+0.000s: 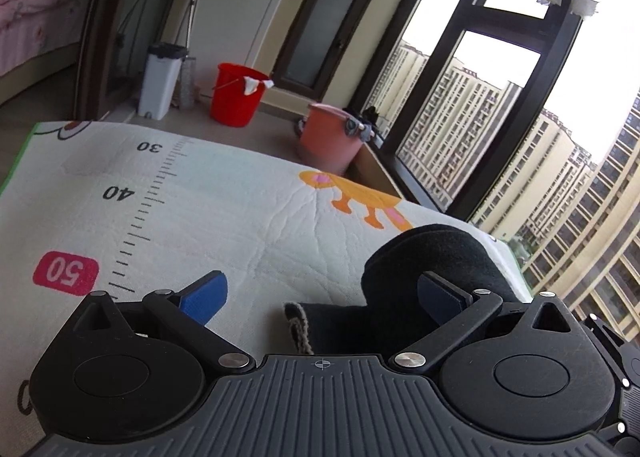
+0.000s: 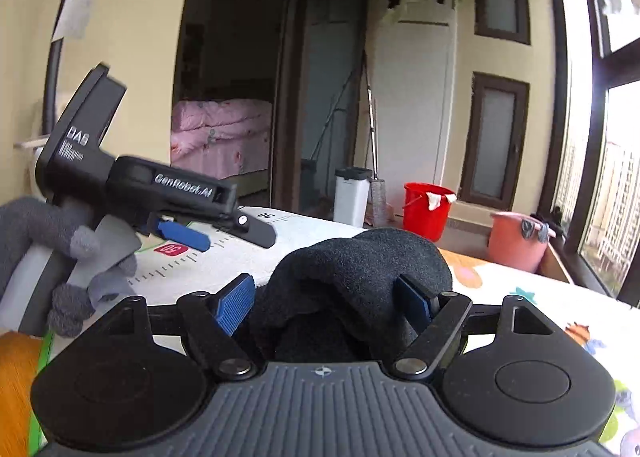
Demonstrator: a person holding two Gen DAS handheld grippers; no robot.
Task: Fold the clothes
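A black fleece garment (image 1: 432, 257) lies bunched on the white printed play mat (image 1: 240, 217). My left gripper (image 1: 320, 293) is open; the cloth lies against its right finger, its left blue pad (image 1: 206, 297) is bare. In the right wrist view the same black garment (image 2: 360, 269) bulges between the fingers of my right gripper (image 2: 324, 297), whose jaws are wide apart with cloth draped over the right finger. The left gripper (image 2: 184, 235) shows at left, held by a grey-gloved hand.
A red bucket (image 1: 236, 95), a pink bucket (image 1: 328, 137) and a white bin (image 1: 160, 81) stand on the floor beyond the mat. A large window (image 1: 500, 117) runs along the right. A doorway to a bedroom with pink bedding (image 2: 220, 129) lies behind.
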